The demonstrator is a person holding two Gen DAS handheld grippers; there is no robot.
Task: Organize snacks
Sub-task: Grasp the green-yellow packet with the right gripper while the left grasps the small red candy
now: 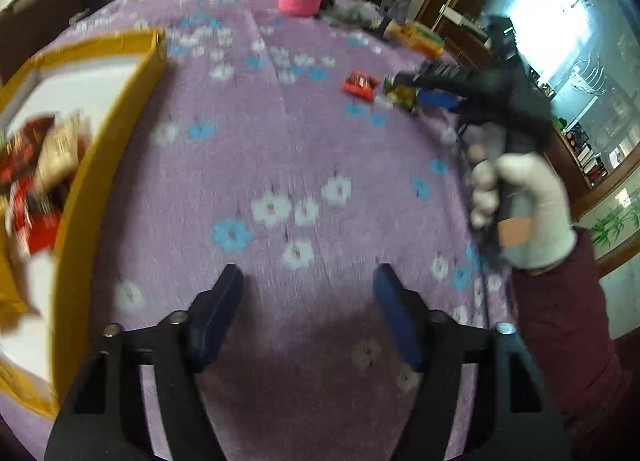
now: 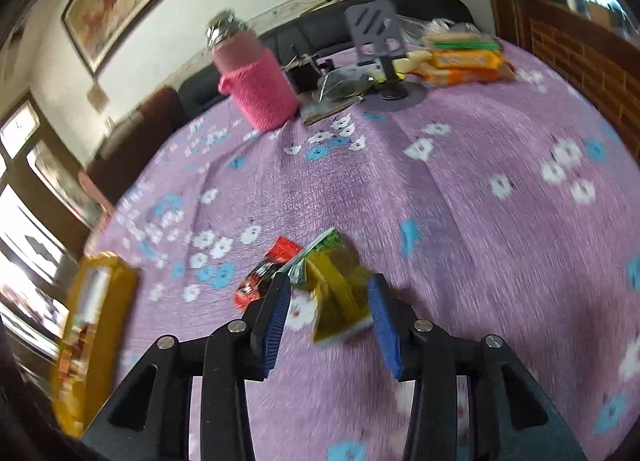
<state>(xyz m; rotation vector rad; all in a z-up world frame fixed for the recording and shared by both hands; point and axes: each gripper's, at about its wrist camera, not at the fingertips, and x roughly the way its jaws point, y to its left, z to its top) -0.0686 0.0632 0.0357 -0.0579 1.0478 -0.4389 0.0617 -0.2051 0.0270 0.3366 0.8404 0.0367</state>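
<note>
A yellow-green snack packet (image 2: pixel 338 293) lies on the purple flowered tablecloth (image 2: pixel 460 201), with a red snack packet (image 2: pixel 272 265) just left of it. My right gripper (image 2: pixel 330 293) is open, its blue fingers on either side of the yellow-green packet. In the left wrist view the right gripper (image 1: pixel 390 87) reaches those two packets, the red one (image 1: pixel 360 85) and the yellow-green one (image 1: pixel 400 95). My left gripper (image 1: pixel 308 281) is open and empty over the cloth. A yellow box (image 1: pixel 116 141) at the left holds several red and tan snack packets (image 1: pixel 36 169).
A pink-sleeved bottle (image 2: pixel 258 79) stands at the far side of the table. Beside it are a grey phone stand (image 2: pixel 380 45), clear bags and orange and green biscuit packs (image 2: pixel 464 59). A dark sofa runs behind the table. The table edge is at the right.
</note>
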